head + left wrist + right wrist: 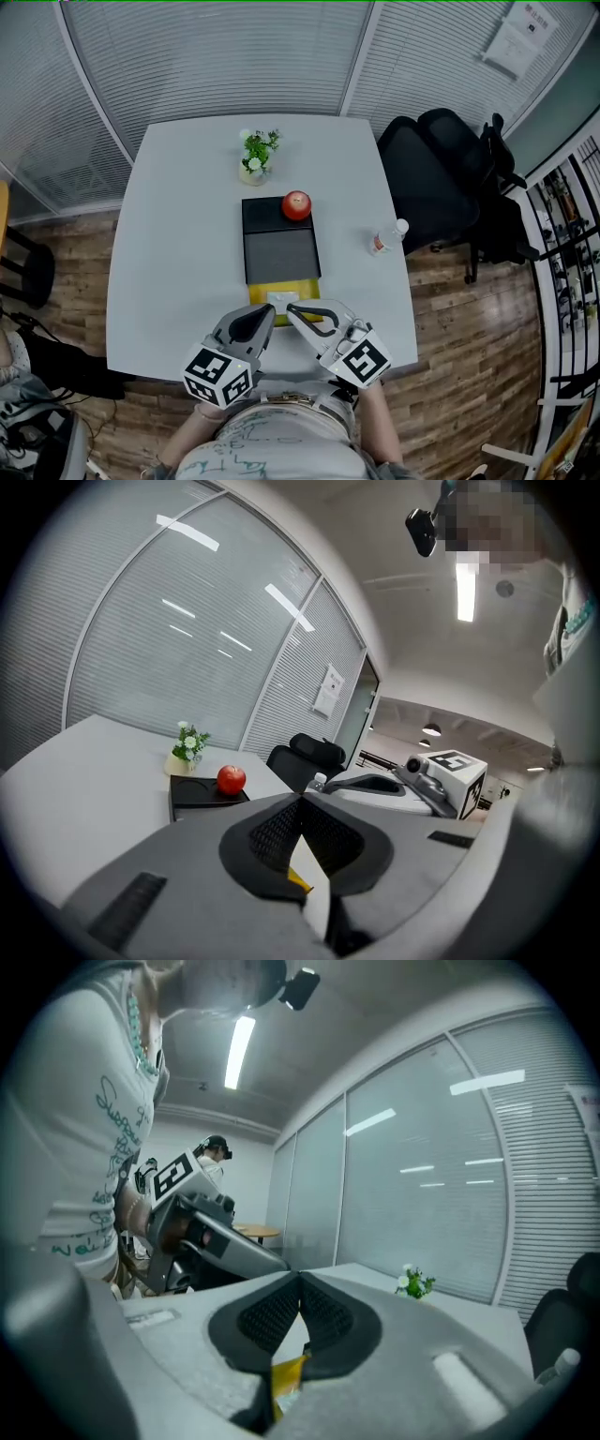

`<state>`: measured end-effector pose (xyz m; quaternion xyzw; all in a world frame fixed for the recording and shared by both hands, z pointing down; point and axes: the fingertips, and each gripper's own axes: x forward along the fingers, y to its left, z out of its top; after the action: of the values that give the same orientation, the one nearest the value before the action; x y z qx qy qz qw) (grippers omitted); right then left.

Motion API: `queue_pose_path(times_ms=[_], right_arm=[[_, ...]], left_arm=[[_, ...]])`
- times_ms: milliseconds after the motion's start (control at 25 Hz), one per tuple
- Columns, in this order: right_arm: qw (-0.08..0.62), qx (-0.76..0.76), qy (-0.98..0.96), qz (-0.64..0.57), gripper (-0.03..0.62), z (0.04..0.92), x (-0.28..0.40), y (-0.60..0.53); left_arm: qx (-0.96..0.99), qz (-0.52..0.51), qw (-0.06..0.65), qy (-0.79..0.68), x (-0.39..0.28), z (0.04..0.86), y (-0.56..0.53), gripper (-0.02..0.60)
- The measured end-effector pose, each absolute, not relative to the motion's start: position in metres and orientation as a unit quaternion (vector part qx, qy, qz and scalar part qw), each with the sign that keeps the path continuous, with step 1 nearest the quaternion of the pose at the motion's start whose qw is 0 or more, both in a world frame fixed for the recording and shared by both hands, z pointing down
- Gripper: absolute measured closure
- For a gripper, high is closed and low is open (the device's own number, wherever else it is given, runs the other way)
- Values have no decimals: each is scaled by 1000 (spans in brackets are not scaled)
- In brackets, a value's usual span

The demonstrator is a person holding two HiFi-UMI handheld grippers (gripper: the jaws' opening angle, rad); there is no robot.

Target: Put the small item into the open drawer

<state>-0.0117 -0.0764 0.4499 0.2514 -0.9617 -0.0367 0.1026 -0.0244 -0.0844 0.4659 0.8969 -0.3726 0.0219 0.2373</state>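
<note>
Shut on nothing, tips together: left grey hand-held gripper (266, 315) and right grey hand-held gripper (296, 311), poised just over open yellow drawer (309, 289).
Seems past the placing: small white flat item (281, 299) apparently lying inside that drawer, pulled out of flat black box (279, 253). Calls next for drawing both grippers clear without jogging the item. Beyond: red apple (296, 204) on the box top, small potted plant (256, 155), then clear plastic bottle (387, 236) and black office chair (450, 178) well right; blocks nothing.
</note>
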Motion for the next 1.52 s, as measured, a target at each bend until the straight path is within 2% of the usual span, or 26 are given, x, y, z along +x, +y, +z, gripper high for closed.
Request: queue_pose_path(times_ms=[200,760,960,1520], right_arm=[[31,279,-960,-17,591,417,-5,-78],[-37,307,-947,-90,591,353,0,-77],[-27,316,-944,-93,591,358,-7,-76],[7,307,-950,-54,592,379,-16,-76]], left_arm=[[901,-1,214,-377,-25,448,-90,584],[915,-75,112,-381,-28,378,-98,584],[914,-81,85,-387,-29,375,-94,584],[911,-60,111,-392,-30,395,-91,584]])
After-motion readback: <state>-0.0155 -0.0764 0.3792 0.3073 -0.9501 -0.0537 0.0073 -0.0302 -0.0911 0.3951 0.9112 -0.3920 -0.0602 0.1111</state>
